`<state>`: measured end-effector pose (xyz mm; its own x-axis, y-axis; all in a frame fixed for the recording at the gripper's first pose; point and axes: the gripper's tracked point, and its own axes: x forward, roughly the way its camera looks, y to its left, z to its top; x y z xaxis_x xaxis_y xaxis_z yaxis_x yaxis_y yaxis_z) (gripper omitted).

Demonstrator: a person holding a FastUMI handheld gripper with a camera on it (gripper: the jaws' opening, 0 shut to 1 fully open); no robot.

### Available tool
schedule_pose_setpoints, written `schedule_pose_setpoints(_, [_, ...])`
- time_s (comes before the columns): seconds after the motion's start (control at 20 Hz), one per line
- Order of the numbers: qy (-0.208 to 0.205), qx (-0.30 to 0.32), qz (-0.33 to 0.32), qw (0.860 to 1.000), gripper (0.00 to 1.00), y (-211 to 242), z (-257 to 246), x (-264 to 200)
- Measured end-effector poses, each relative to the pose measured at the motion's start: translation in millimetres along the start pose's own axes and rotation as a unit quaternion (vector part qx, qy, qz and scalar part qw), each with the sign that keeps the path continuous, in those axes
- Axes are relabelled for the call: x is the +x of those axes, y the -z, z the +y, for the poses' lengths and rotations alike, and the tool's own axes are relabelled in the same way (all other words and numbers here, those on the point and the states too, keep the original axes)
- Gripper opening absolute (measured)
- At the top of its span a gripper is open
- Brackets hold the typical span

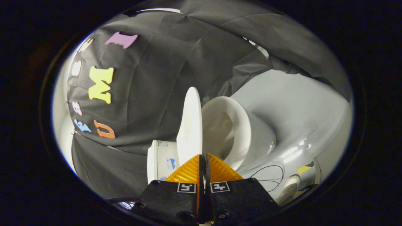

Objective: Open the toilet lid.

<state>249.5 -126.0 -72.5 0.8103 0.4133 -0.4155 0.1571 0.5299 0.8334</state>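
The view is rolled sideways, with the floor lying beyond the toilet. The white toilet lid (190, 125) stands raised and is seen nearly edge-on, between the tank (160, 160) and the open seat and bowl (234, 125). A wide gap separates the lid from the seat ring, and the bowl's inside shows. My gripper (203, 156) is shut, its orange fingers (188, 172) pressed together with nothing between them. Its tips sit right at the lid's near edge; I cannot tell whether they touch it.
The pale glossy floor (295, 110) spreads beyond the bowl. Thin black cables (270, 175) and a white tube-like object (289, 188) lie on it near the toilet's base. Black cloth (163, 72) walls the booth behind the tank and lid.
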Motion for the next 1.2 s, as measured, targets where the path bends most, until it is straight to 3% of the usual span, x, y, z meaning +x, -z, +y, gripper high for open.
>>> schedule_pose_setpoints(0.45, [-0.031,-0.023,0.004,0.999,0.06,7,51,-14])
schedule_pose_setpoints(1.2, [-0.013,-0.051,0.001,0.999,0.07,16,97,-21])
